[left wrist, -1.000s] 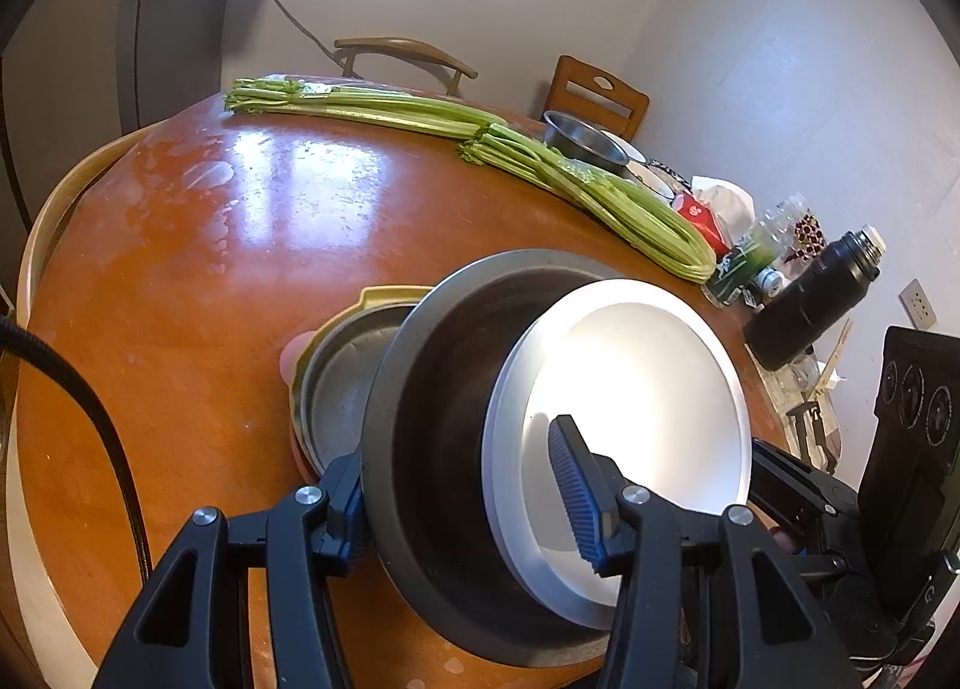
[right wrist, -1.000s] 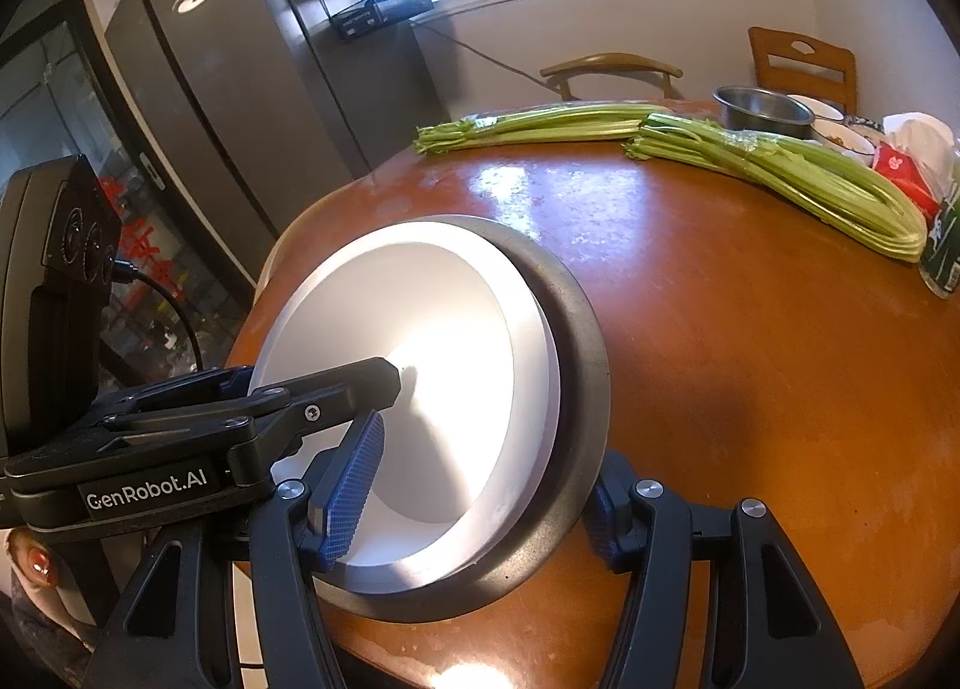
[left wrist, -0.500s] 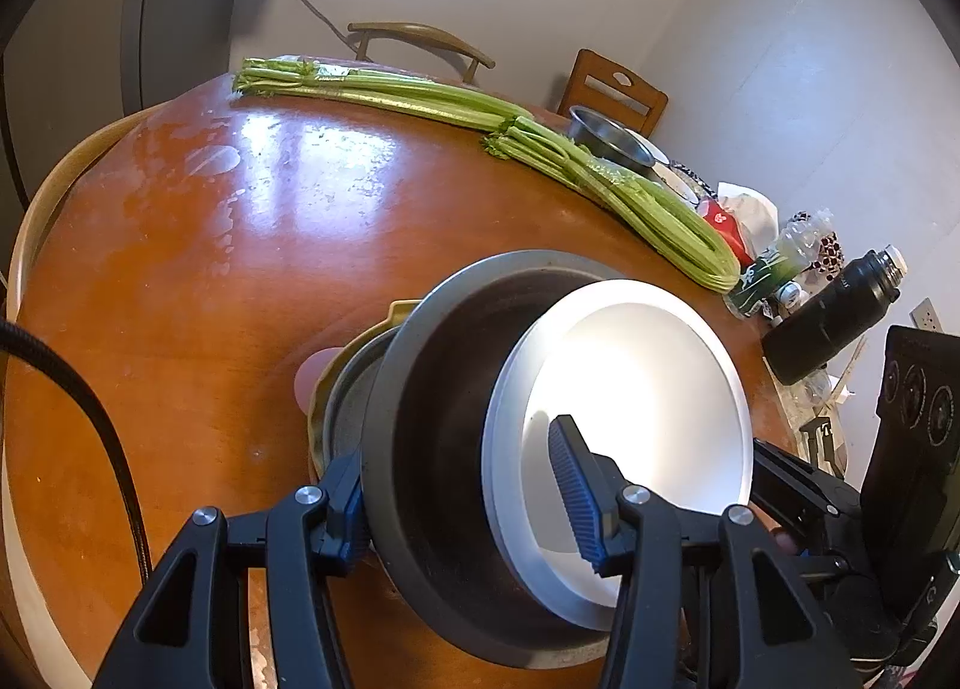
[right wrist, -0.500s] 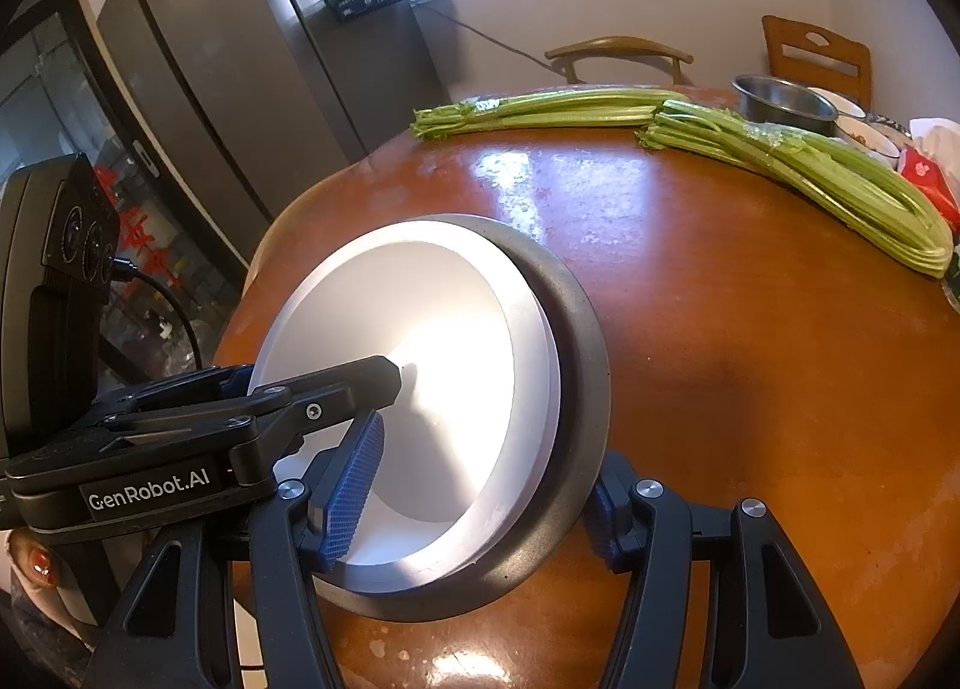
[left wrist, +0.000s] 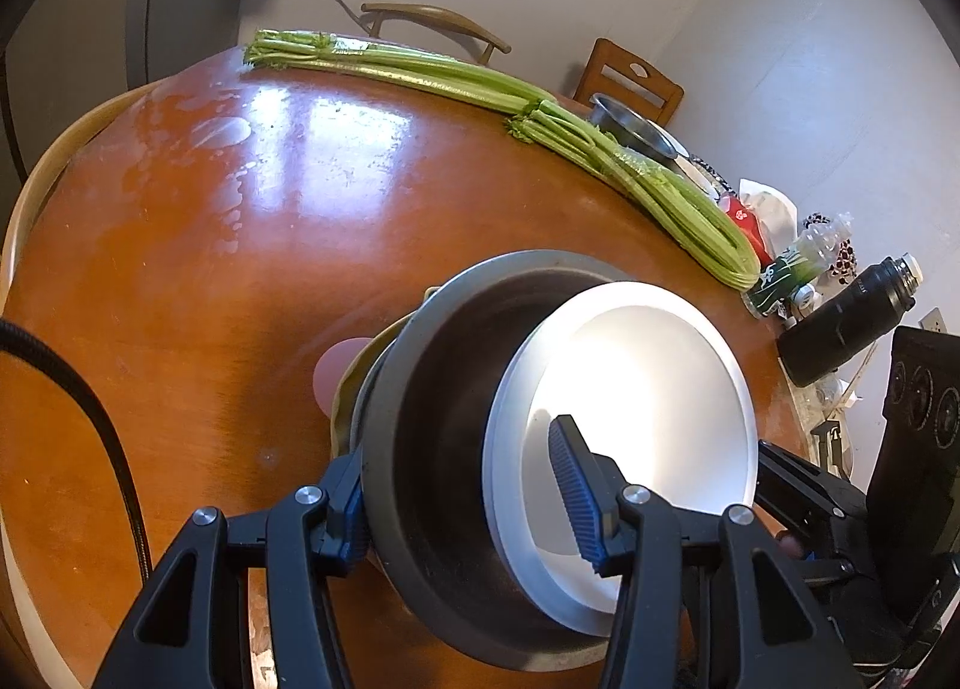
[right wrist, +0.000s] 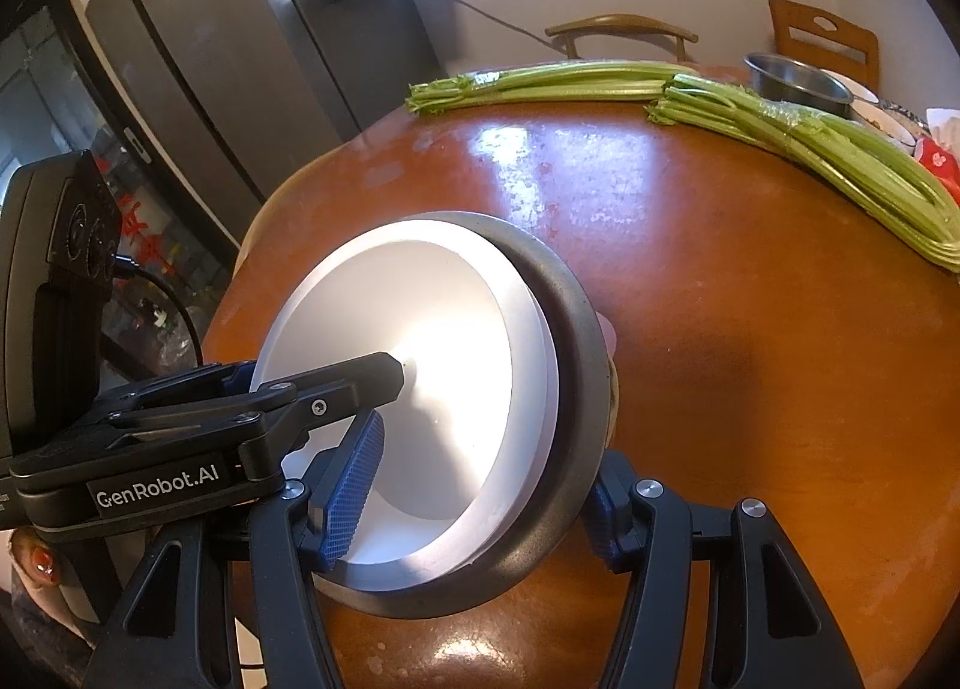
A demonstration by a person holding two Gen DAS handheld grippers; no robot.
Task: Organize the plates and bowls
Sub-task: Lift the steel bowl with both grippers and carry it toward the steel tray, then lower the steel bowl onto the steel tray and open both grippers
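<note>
A dark grey bowl (left wrist: 444,401) with a white bowl (left wrist: 648,389) nested in it is tilted just above the round wooden table (left wrist: 210,281). My left gripper (left wrist: 462,509) is shut on the stack's near rim, one pad inside the white bowl and one outside the dark bowl. My right gripper (right wrist: 480,509) is shut on the opposite rim of the dark bowl (right wrist: 576,341) and white bowl (right wrist: 432,329) in the same way. Below the stack lies a yellow-green dish (left wrist: 354,383) on a pink one (left wrist: 333,371), mostly hidden.
Two long bundles of celery (left wrist: 600,149) lie across the far side of the table. Beyond them are a steel bowl (left wrist: 636,125), a black flask (left wrist: 852,317), bottles and wooden chairs (left wrist: 630,83). A grey fridge (right wrist: 198,65) stands off the table's left edge.
Both grippers have carried the bowl stack down and forward over the yellow-green dish, which is now mostly covered. The grips have not changed.
</note>
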